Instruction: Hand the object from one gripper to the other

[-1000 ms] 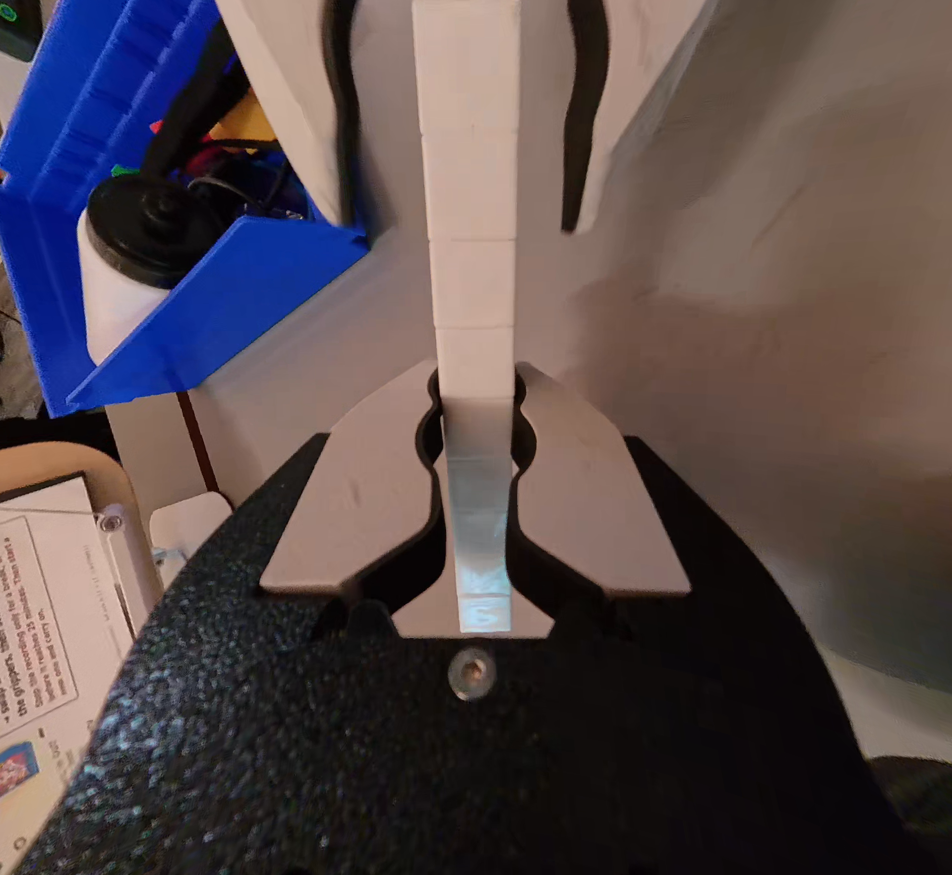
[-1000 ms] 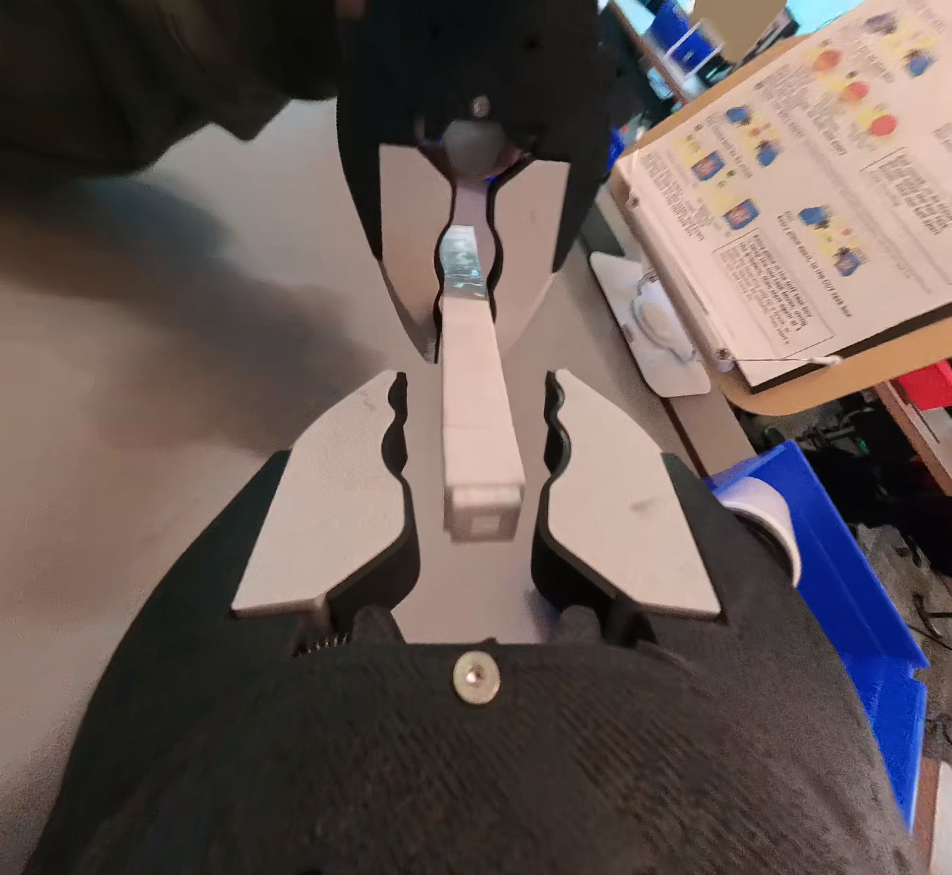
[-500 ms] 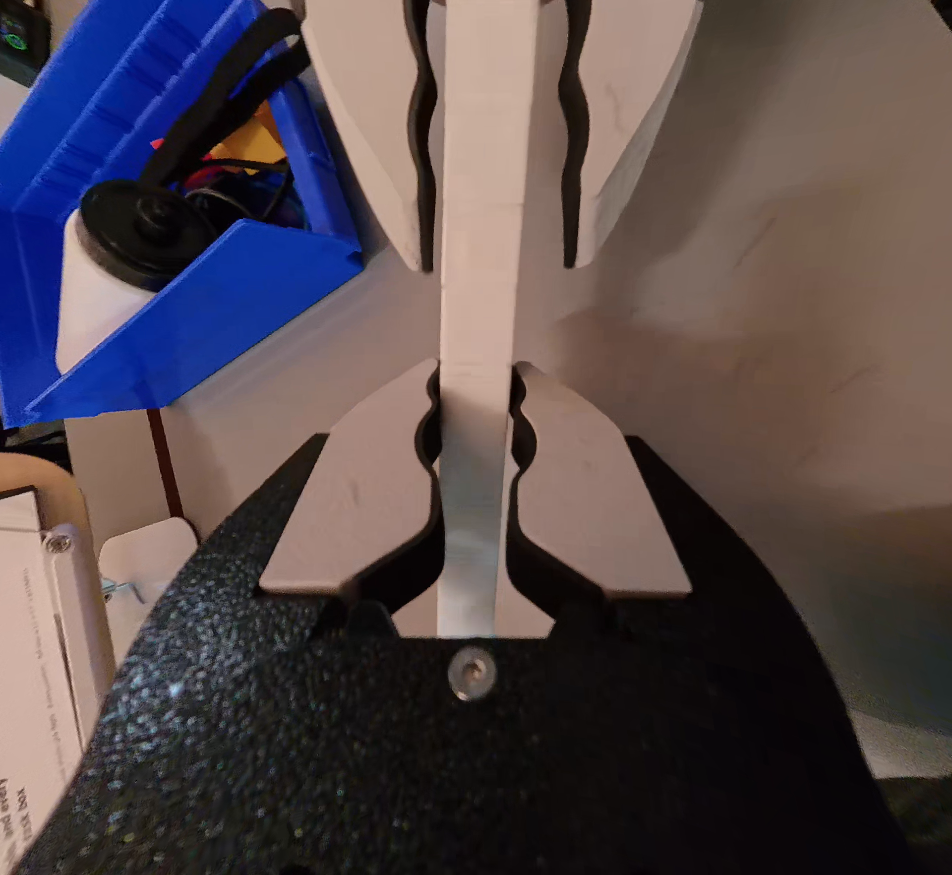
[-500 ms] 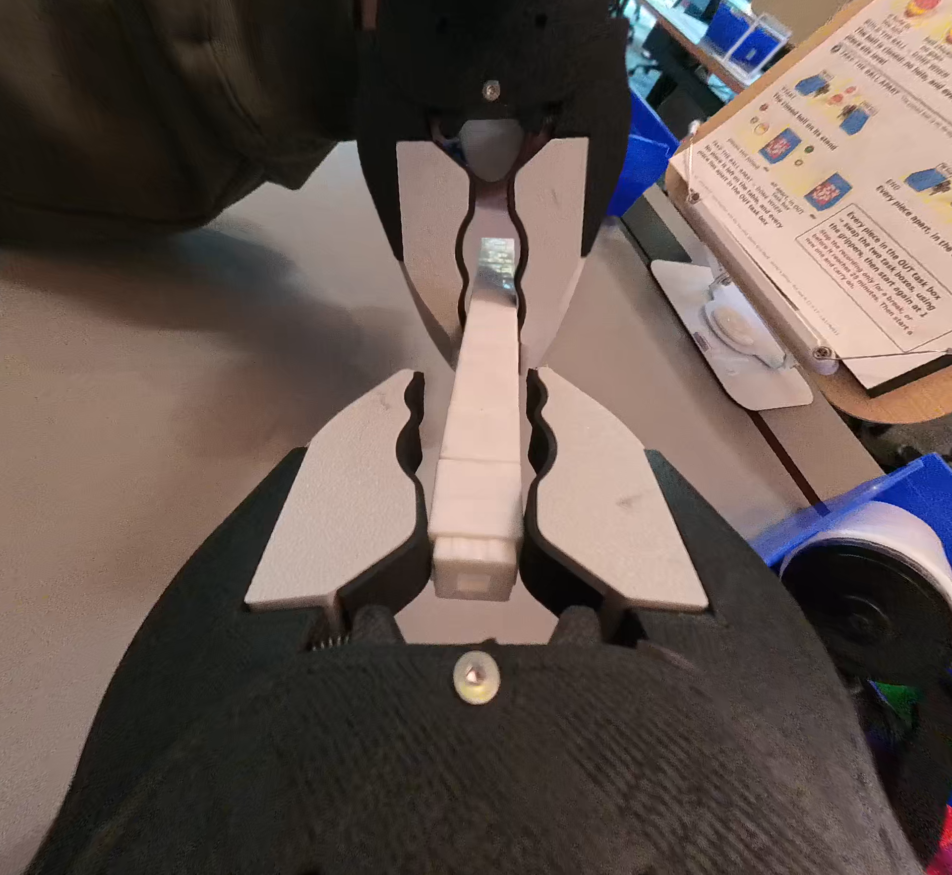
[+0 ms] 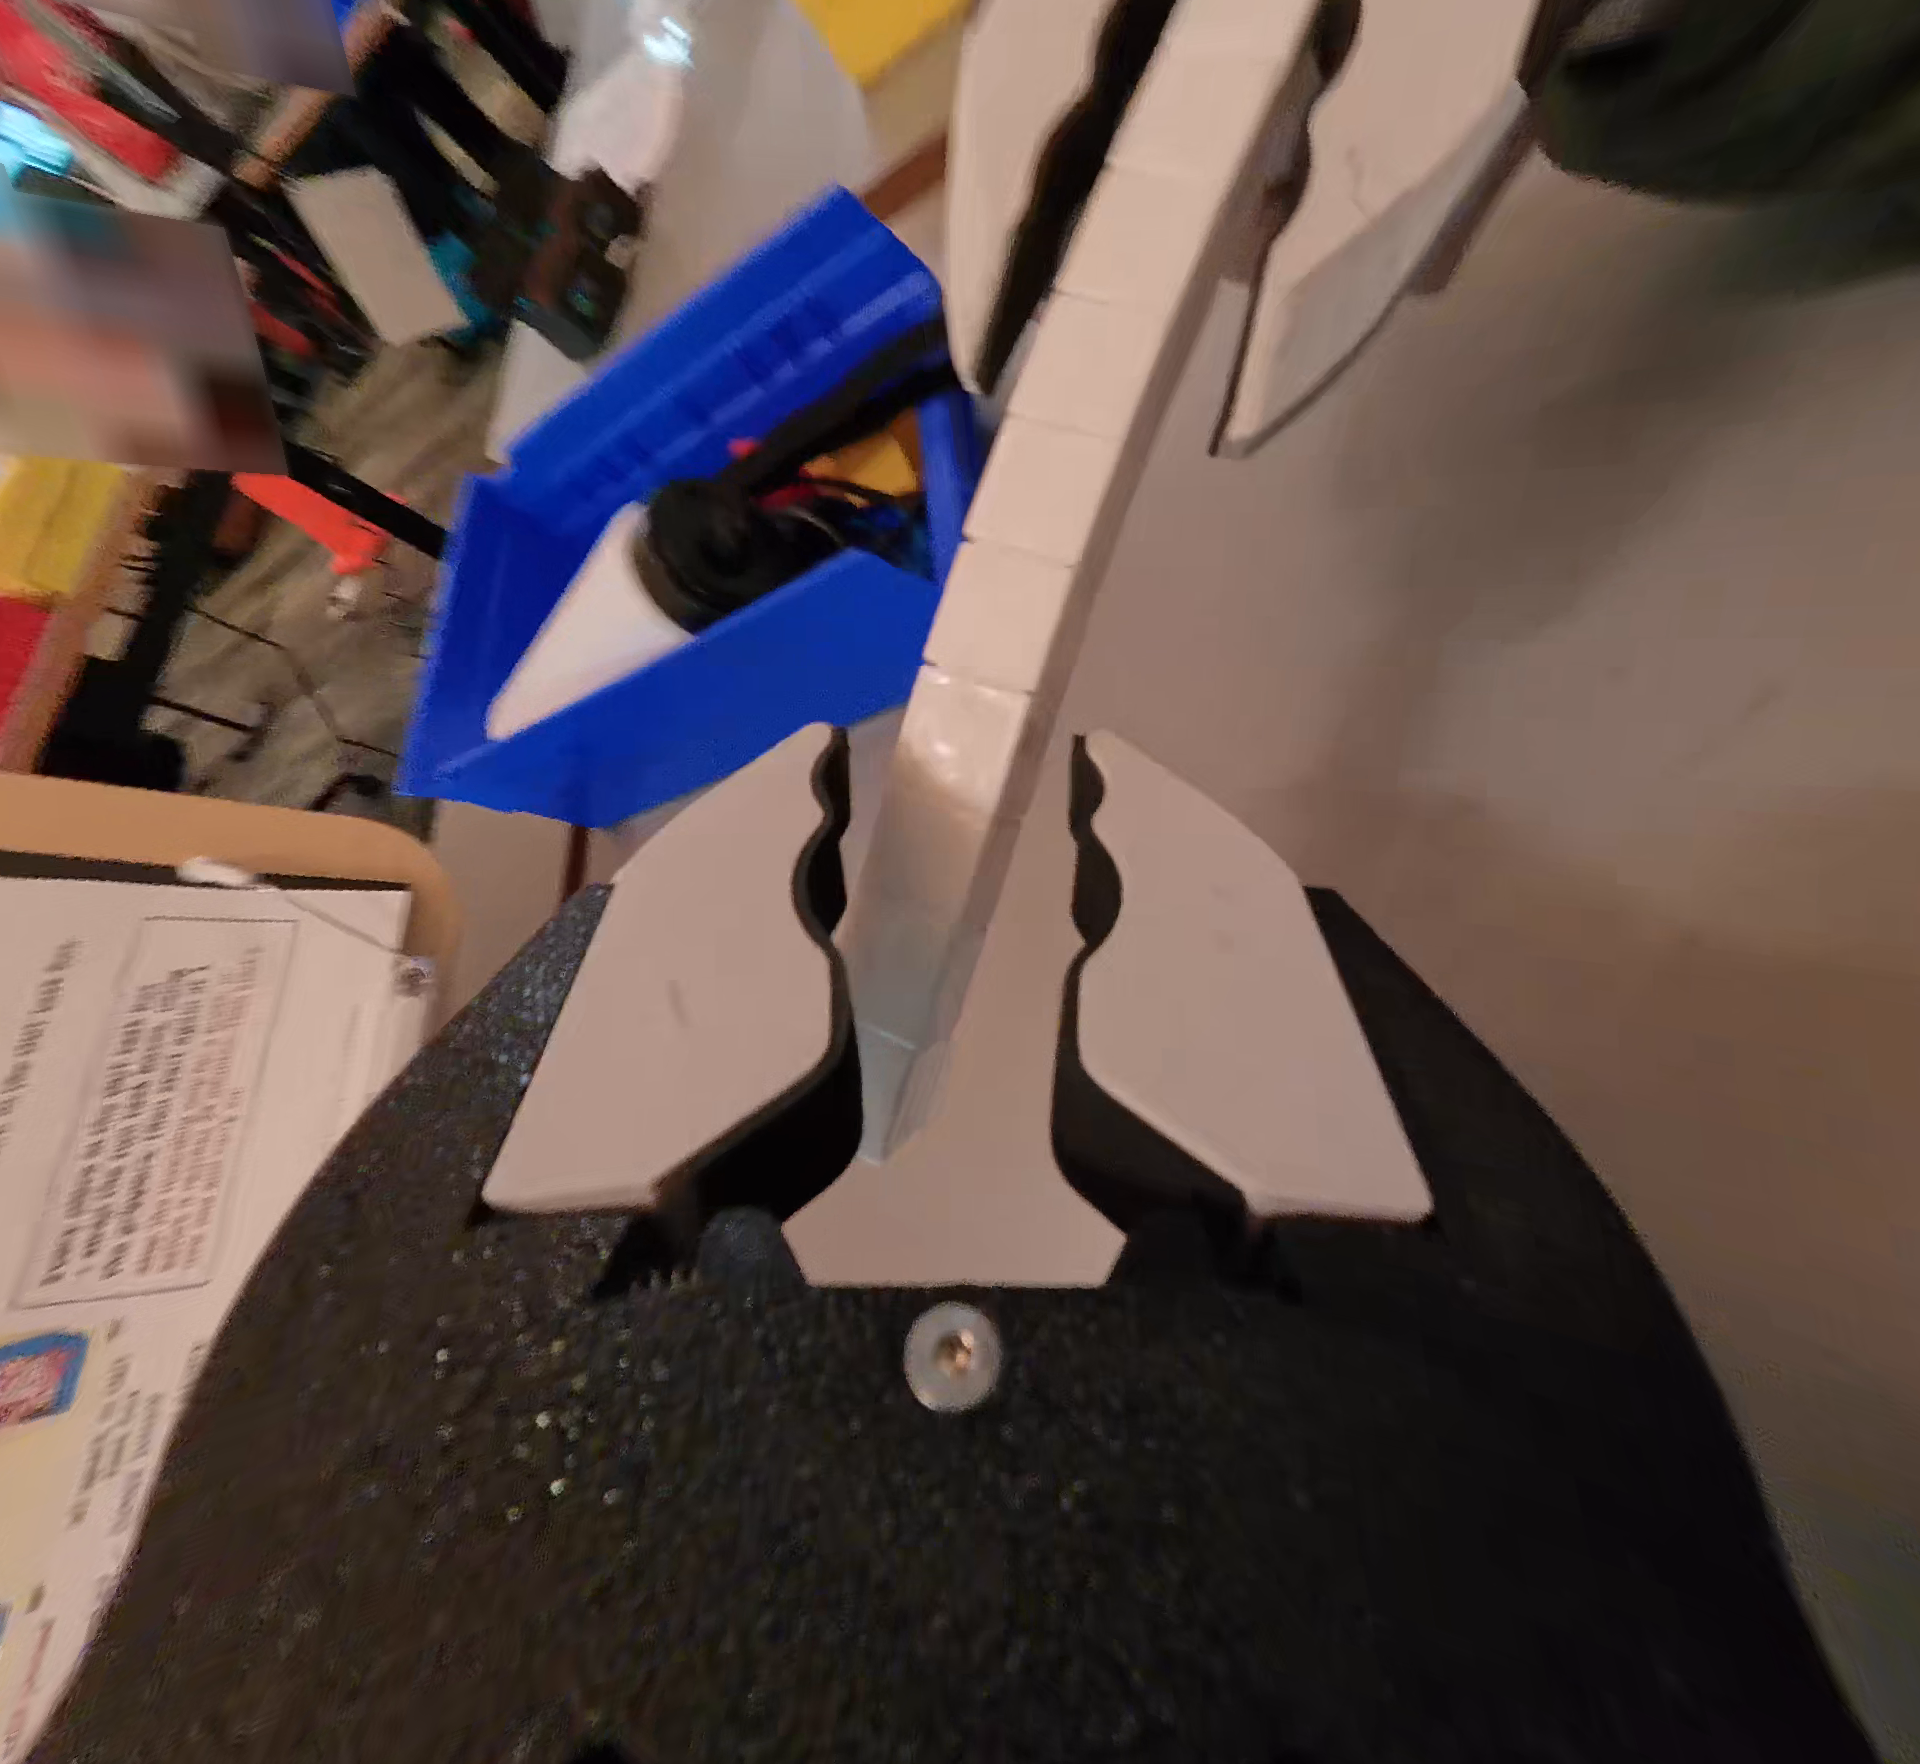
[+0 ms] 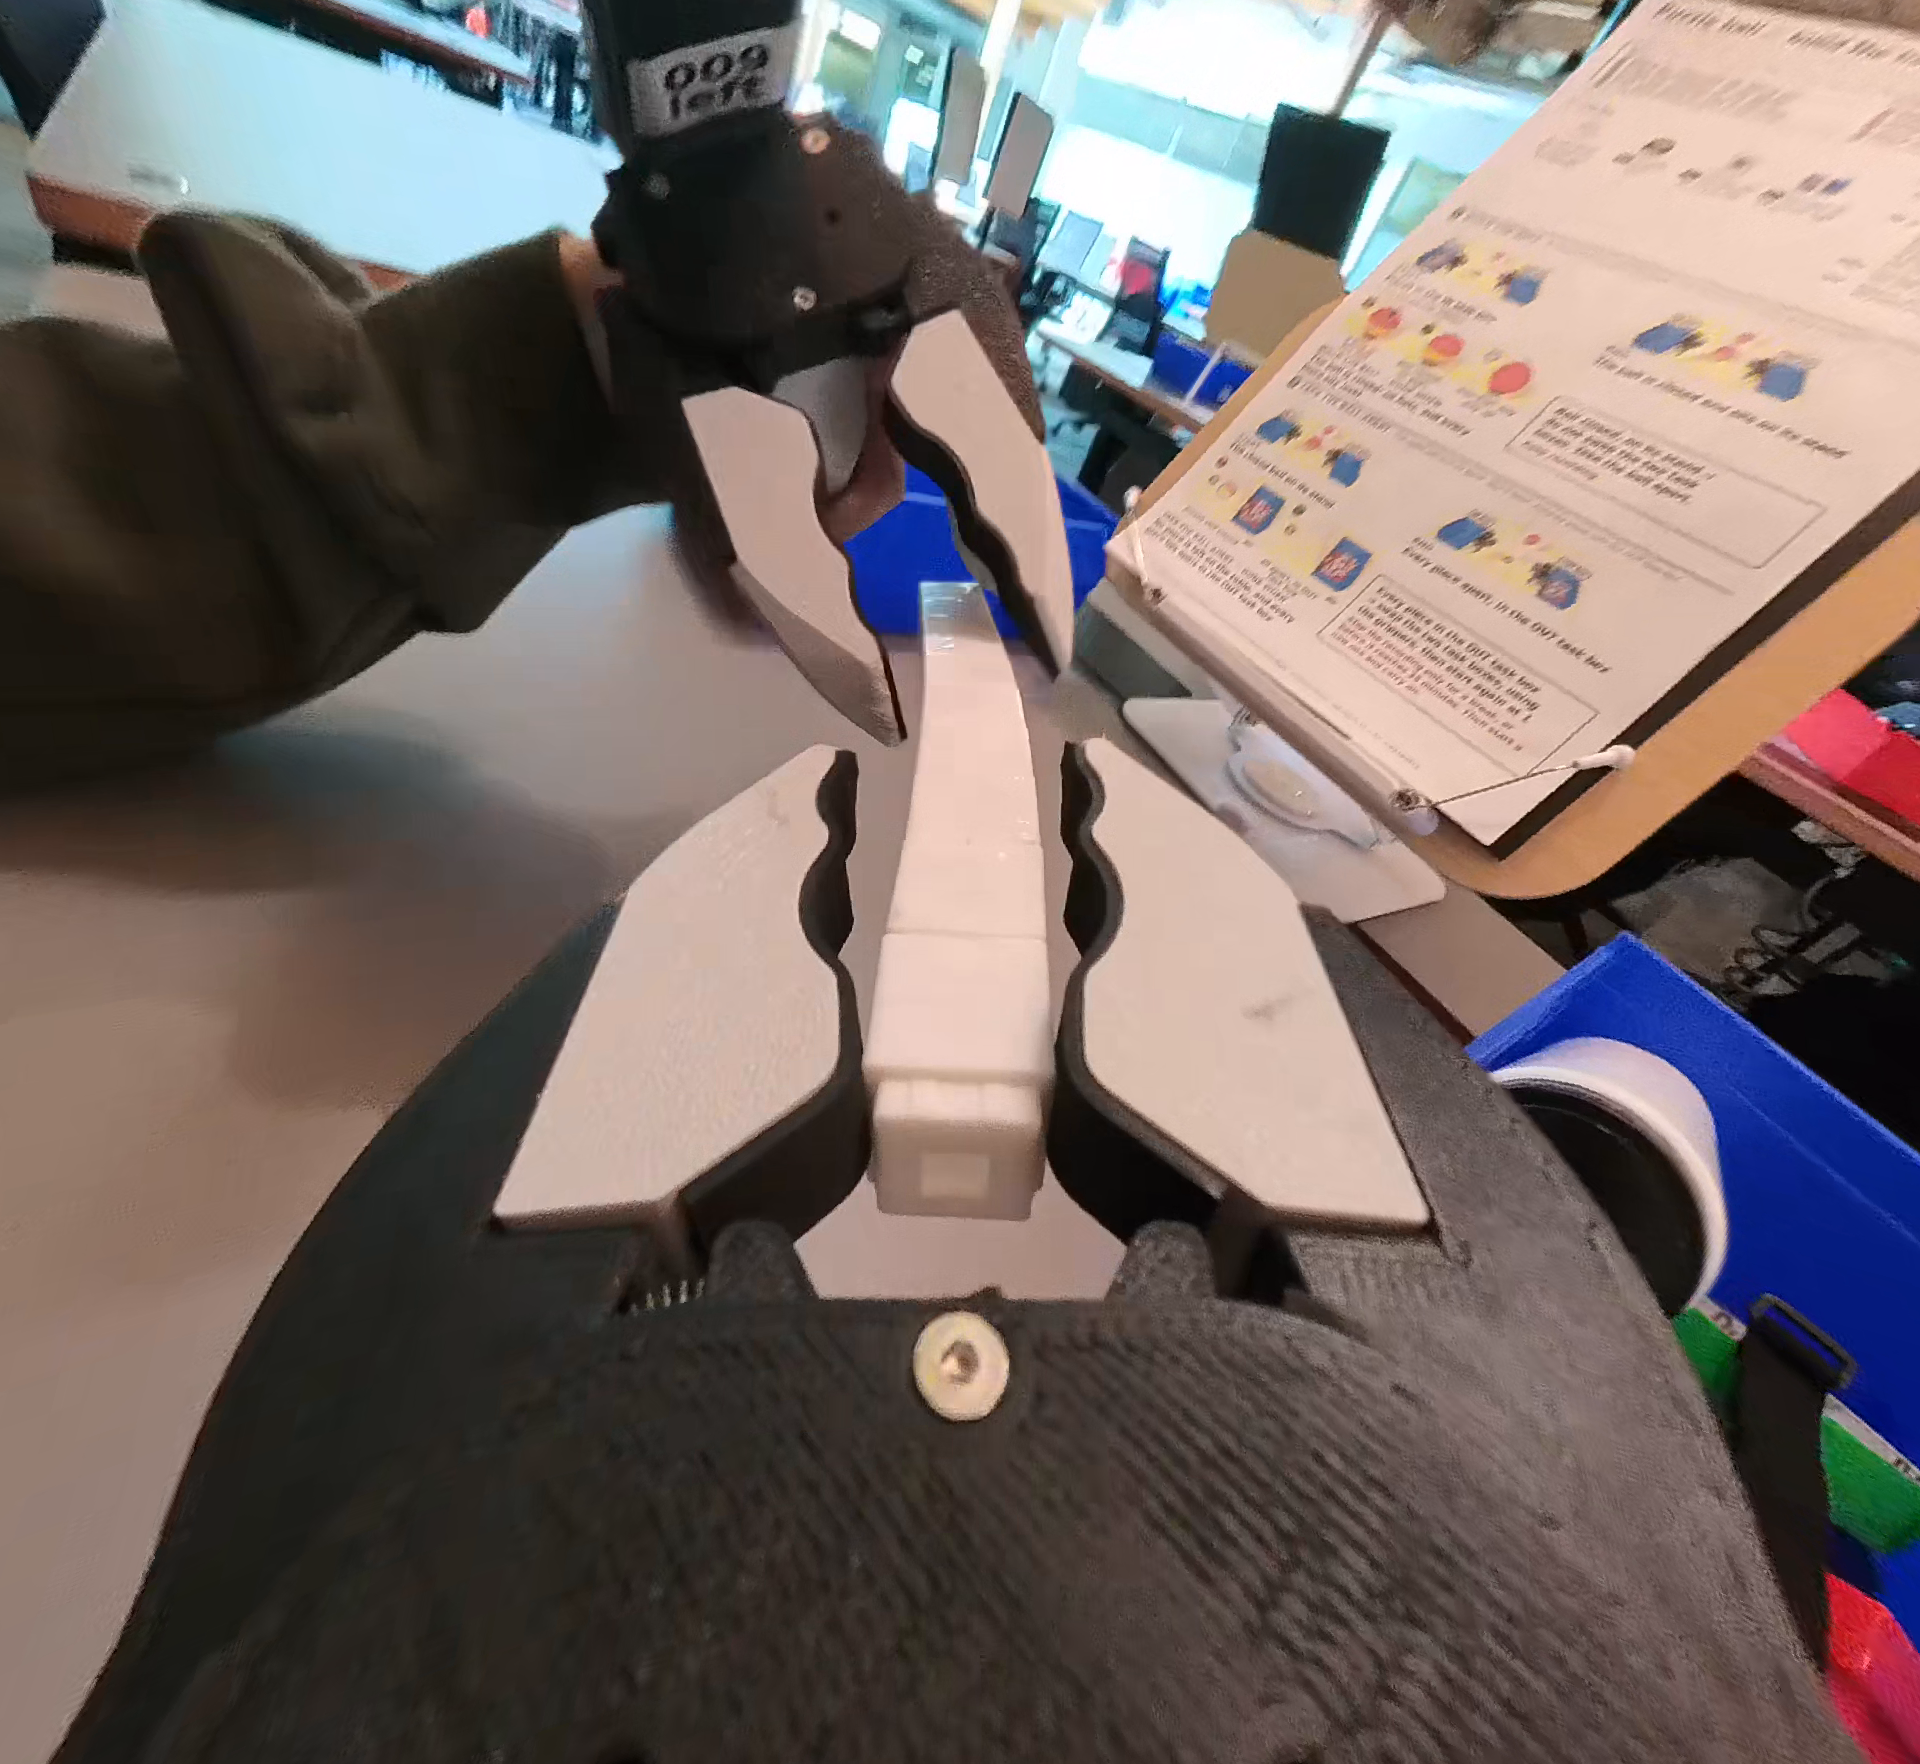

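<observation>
A long white segmented bar (image 6: pixel 961 883) with a clear, shiny far end runs straight ahead between my right gripper's (image 6: pixel 958 753) fingers, which are shut on it near its square end. In the left wrist view the bar (image 5: pixel 1081 426) slants up from my left gripper (image 5: pixel 958 743), whose jaws stand apart with a gap on the right side. The bar's shiny end lies loose between them. My right gripper (image 5: pixel 1107 405) clamps the bar at the top of that view. In the right wrist view my left gripper (image 6: pixel 971 696) is open around the bar's tip, above the grey table (image 6: pixel 312 883).
A blue bin (image 5: pixel 665 706) holding a white roll and cables sits off the table's edge and shows in the right wrist view (image 6: pixel 1766 1143). An instruction sheet on a wooden stand (image 6: pixel 1558 467) stands to the right. A person's dark sleeve (image 6: pixel 260 467) reaches in from the left. There is about 6 cm between the tips of the two grippers.
My right gripper closed on the white bar. My left gripper then opened, let go of it, and has tilted and drawn back so only the bar's shiny end stays between its jaws.
</observation>
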The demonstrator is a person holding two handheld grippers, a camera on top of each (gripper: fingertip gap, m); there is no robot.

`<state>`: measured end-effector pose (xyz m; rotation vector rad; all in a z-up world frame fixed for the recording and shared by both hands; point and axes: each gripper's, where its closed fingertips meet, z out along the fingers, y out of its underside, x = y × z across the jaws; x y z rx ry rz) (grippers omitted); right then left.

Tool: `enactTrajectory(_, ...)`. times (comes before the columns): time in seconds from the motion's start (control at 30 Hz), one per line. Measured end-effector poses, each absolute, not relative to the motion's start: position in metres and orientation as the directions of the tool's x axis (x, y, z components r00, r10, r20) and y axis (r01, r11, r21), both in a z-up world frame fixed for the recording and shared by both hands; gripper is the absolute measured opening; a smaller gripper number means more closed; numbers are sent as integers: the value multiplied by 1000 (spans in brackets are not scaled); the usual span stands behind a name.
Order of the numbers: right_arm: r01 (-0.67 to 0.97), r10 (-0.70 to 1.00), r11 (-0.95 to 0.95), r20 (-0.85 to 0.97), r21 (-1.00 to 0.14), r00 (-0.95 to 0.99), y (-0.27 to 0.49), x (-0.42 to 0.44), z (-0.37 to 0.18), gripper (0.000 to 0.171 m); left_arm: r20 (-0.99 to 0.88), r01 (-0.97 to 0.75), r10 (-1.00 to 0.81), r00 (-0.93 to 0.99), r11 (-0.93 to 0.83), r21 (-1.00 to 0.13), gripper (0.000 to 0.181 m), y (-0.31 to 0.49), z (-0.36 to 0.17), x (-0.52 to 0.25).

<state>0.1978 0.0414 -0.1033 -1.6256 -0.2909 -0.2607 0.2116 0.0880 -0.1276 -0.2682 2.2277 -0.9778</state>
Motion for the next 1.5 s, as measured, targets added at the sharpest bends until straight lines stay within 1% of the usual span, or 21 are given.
enactTrajectory(0.03, 331, 8, -39, 331, -943, 944, 40, 200, -98, 39, -522, 96, -474, -709, 668, -738, 45, 90, -116, 216)
enactTrajectory(0.13, 260, -48, 83, 256, -962, 965, 31, 208, -76, 39, -514, 177, -604, -609, 529, -830, 55, 100, -76, 219)
enactTrajectory(0.23, 191, -95, 219, 174, -957, 980, 16, 219, -56, 39, -391, 288, -730, -560, 271, -918, 62, 113, -30, 212)
enactTrajectory(0.3, 142, -118, 317, 110, -938, 987, 5, 225, -42, 39, -250, 280, -763, -596, 95, -955, 66, 122, -17, 209)
enactTrajectory(0.37, 87, -105, 425, 46, -901, 993, -6, 227, -28, 39, -107, 198, -764, -636, -28, -980, 68, 126, -20, 216)
enactTrajectory(0.43, 39, -80, 496, -1, -867, 997, -11, 226, -20, 39, 10, 112, -681, -732, -134, -985, 66, 111, -26, 216)
enactTrajectory(0.5, -4, -31, 523, -24, -852, 999, -6, 220, -18, 39, 106, 38, -549, -829, -245, -969, 57, 87, -26, 212)
enactTrajectory(0.57, -34, 0, 538, -41, -842, 999, 3, 214, -19, 39, 157, -15, -424, -892, -321, -947, 53, 64, -24, 206)
enactTrajectory(0.67, -78, 43, 541, -64, -837, 997, 15, 206, -23, 39, 159, -57, -326, -932, -301, -952, 49, 41, -30, 198)
enactTrajectory(0.77, -76, 63, 516, -50, -853, 997, 25, 198, -28, 39, 98, -16, -338, -936, -238, -971, 39, 34, -37, 195)
enactTrajectory(0.8, -65, 58, 511, -40, -857, 997, 27, 197, -29, 39, 89, -9, -333, -939, -233, -972, 38, 33, -37, 194)
enactTrajectory(0.87, -78, 79, 506, -44, -859, 996, 29, 194, -29, 39, 93, -15, -332, -939, -230, -973, 29, 35, -38, 194)
enactTrajectory(0.93, -74, 80, 492, -40, -867, 996, 32, 194, -32, 39, 93, -12, -340, -936, -234, -972, 26, 36, -38, 196)
enactTrajectory(1.03, -79, 89, 470, -42, -879, 995, 35, 194, -38, 39, 101, -12, -347, -932, -250, -968, 25, 38, -38, 198)
enactTrajectory(1.17, -103, 108, 448, -60, -888, 992, 41, 194, -44, 39, 119, -35, -356, -927, -233, -972, 34, 35, -43, 202)
enactTrajectory(1.27, -117, 118, 458, -70, -881, 991, 41, 194, -44, 39, 88, -21, -335, -938, -198, -980, 24, 34, -43, 197)
enactTrajectory(1.33, -121, 130, 428, -72, -896, 989, 43, 193, -48, 39, 65, -7, -353, -933, -163, -987, 24, 34, -43, 196)
enactTrajectory(1.37, -110, 122, 388, -68, -915, 990, 46, 194, -53, 40, 52, -1, -361, -931, -140, -990, 24, 34, -44, 196)
enactTrajectory(1.43, -30, 34, 259, -22, -965, 999, 52, 204, -71, 42, 37, -9, -389, -921, -75, -997, 23, 36, -49, 198)
enactTrajectory(1.5, 127, -91, 176, 112, -976, 989, 49, 215, -78, 54, 20, -28, -472, -882, 10, -1000, 23, 44, -56, 205)
